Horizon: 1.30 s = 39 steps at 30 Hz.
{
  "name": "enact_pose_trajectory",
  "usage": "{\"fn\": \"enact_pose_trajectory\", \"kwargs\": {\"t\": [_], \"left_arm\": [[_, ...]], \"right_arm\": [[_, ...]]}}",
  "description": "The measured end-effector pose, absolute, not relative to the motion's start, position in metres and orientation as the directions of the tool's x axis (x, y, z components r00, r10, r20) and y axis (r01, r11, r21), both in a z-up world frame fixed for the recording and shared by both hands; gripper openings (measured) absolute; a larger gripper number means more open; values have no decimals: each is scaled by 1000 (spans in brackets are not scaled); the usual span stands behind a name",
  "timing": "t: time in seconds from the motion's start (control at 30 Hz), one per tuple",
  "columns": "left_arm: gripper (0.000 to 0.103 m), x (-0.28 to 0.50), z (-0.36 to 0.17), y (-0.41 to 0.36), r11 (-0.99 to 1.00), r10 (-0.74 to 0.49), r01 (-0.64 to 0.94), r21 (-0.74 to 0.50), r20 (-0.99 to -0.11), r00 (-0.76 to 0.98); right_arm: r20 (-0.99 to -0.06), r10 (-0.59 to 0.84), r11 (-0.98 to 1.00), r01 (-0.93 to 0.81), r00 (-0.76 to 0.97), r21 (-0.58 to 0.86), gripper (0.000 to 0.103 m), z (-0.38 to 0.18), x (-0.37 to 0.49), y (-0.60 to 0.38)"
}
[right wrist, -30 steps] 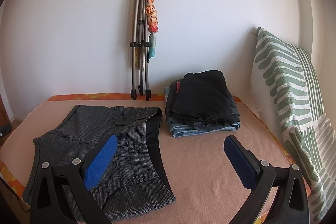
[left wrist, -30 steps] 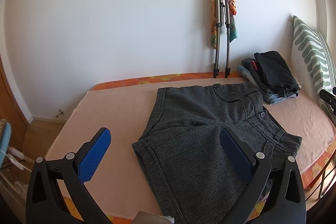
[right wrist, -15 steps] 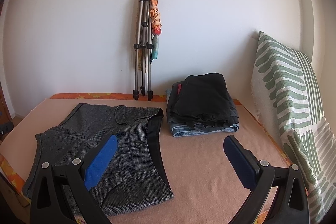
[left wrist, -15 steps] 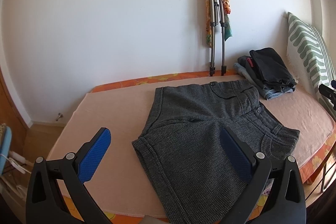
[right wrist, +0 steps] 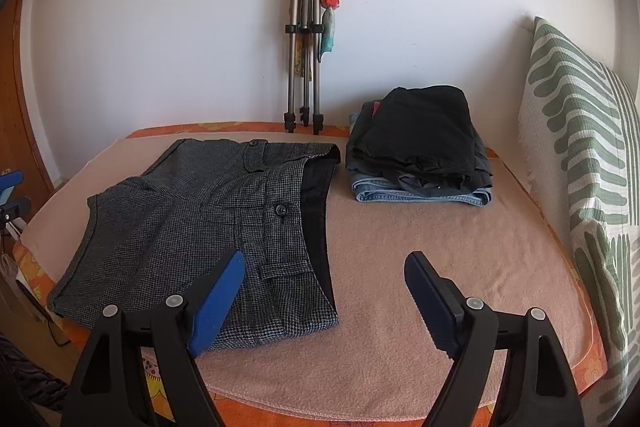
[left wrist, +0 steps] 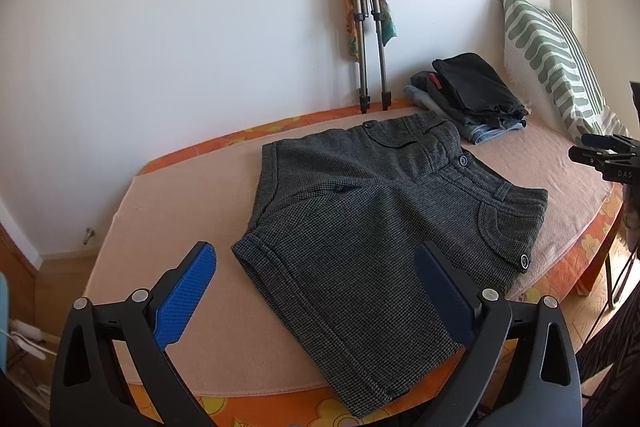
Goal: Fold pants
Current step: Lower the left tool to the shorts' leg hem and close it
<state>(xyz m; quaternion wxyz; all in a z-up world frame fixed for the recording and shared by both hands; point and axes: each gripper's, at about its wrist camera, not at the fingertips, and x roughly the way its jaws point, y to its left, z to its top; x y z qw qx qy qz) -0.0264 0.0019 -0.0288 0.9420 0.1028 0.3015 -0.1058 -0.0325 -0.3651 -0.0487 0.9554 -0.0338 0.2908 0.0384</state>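
My left tongs [left wrist: 316, 291] and right tongs [right wrist: 324, 299] both gape wide, gripping nothing. Grey pants [left wrist: 380, 219] lie flat on the bed [right wrist: 420, 247] just ahead of both; folded clothes stack [right wrist: 420, 155] sits farther back.

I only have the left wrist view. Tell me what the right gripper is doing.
Observer: The right gripper is open, with nothing between its fingers.
Operator: Say where it points.
Observer: Its left finger shows in front of the waist end of the shorts. The other finger is in front of bare blanket.
Operator: Check the gap to the stack.
Observer: A strip of blanket separates the shorts from the stack; they do not touch.
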Motion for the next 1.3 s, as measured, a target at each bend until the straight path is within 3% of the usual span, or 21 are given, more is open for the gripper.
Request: {"fn": "enact_pose_trajectory", "kwargs": {"t": [0.2, 0.6, 0.77, 0.97, 1.1, 1.17, 1.2, 1.23, 1.3], "left_arm": [[62, -41, -48, -6, 911, -179, 383, 151, -692, 699], [58, -66, -96, -37, 811, -234, 573, 122, -829, 508], [51, -66, -114, -42, 783, -184, 592, 192, -837, 515], [48, -57, -125, -42, 780, -192, 602, 170, -850, 490], [27, -50, -131, -43, 783, -200, 602, 156, -853, 482], [16, -50, -132, -43, 780, -213, 608, 149, -850, 482], [11, -51, -131, -44, 776, -218, 612, 150, -847, 485], [10, -52, -130, -45, 773, -222, 614, 156, -841, 493], [5, -53, -127, -47, 774, -225, 610, 169, -827, 515]], "right_arm": [[-640, 98, 991, -131, 762, -5, 77, -65, -21, -380], [-774, 240, 968, -88, 586, 234, 74, -107, 4, -392], [-792, 271, 957, -69, 548, 280, 74, -117, 12, -388], [-807, 312, 940, -40, 502, 339, 74, -130, 25, -379], [-808, 314, 940, -48, 498, 337, 74, -131, 27, -371], [-804, 316, 940, -52, 504, 337, 64, -131, 27, -369], [-801, 325, 937, -54, 504, 346, 51, -131, 27, -370], [-799, 332, 933, -52, 502, 355, 40, -132, 27, -371], [-792, 325, 933, -37, 516, 359, 30, -132, 26, -374]]}}
